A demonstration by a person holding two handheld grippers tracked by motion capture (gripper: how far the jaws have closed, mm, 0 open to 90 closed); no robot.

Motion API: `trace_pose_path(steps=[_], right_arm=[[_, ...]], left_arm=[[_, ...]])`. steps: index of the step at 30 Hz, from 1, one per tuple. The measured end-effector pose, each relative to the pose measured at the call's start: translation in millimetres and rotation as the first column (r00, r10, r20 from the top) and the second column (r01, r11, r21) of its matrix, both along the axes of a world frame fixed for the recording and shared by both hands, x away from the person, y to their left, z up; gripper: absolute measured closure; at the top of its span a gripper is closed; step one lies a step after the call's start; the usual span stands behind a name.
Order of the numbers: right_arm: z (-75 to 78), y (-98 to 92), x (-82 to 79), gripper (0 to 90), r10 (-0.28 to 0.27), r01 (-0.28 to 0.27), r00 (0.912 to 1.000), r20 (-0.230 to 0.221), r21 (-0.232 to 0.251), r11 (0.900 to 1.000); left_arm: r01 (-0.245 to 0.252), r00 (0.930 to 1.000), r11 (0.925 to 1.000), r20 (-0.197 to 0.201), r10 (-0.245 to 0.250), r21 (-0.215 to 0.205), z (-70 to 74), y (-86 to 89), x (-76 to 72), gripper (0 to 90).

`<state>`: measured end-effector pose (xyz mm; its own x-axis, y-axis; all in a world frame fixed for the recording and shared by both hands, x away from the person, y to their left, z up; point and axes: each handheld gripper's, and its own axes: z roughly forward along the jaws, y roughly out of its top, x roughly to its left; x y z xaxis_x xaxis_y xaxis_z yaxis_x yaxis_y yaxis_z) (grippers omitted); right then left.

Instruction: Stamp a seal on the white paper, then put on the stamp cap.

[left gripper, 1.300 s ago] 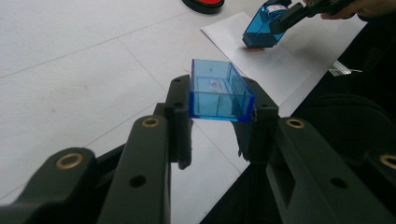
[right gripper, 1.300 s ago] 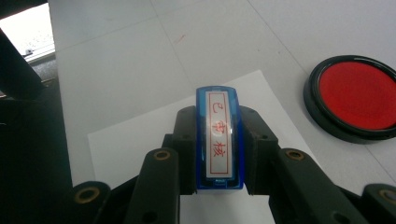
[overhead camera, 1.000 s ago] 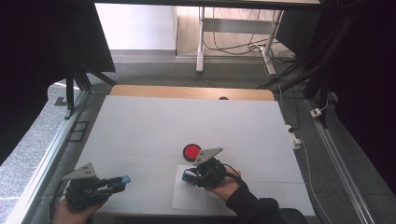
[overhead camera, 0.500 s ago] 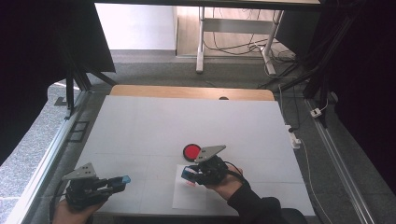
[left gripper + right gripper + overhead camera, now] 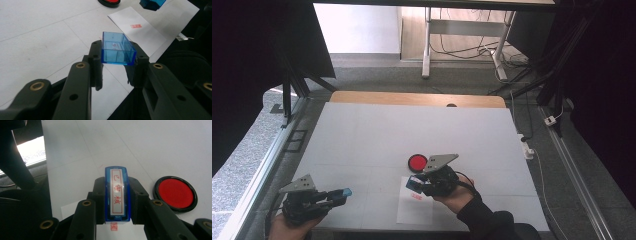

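While clamped upright, the blue stamp (image 5: pixel 117 195) shows red characters.

The right gripper (image 5: pixel 117 195) has its two black jaws closed on a blue stamp (image 5: pixel 117 195), pressing it from both sides. The stamp's face points toward the camera: a pale strip with a red border and red characters running along its length. Just below the stamp lies a white sheet of paper (image 5: pixel 75 211) with a small red print (image 5: pixel 113 225) on it. To the right, near the jaw but apart from it, a round black ink pad (image 5: pixel 176 194) with a red centre sits on the white table (image 5: pixel 150 145). A dark upright bar (image 5: pixel 17 162) rises at the left.
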<state>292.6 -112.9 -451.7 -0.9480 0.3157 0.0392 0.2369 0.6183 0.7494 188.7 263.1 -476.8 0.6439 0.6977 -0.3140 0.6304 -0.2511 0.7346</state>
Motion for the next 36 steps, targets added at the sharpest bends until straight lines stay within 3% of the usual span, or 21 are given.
trace_pose_path(steps=[20,29,36], right_arm=[[12.7,-4.0,-1.1,71.1,-0.002,0.001,0.9997,0.023,0.039,0.999],[15.8,-5.0,-1.1,71.1,-0.005,0.004,0.9999,0.014,0.050,0.999],[19.4,-5.8,-1.6,71.1,-0.002,0.001,0.9999,0.014,0.062,0.998]], left_arm=[[0.010,0.9999,0.9999,0.006,-0.010,-0.003,2.1,-1.0,0.0,68.7],[0.044,0.9990,0.9990,0.009,-0.044,0.009,6.6,-7.9,1.2,68.7],[0.100,0.9947,0.9948,0.019,-0.101,0.015,11.0,-17.6,6.4,68.7]])
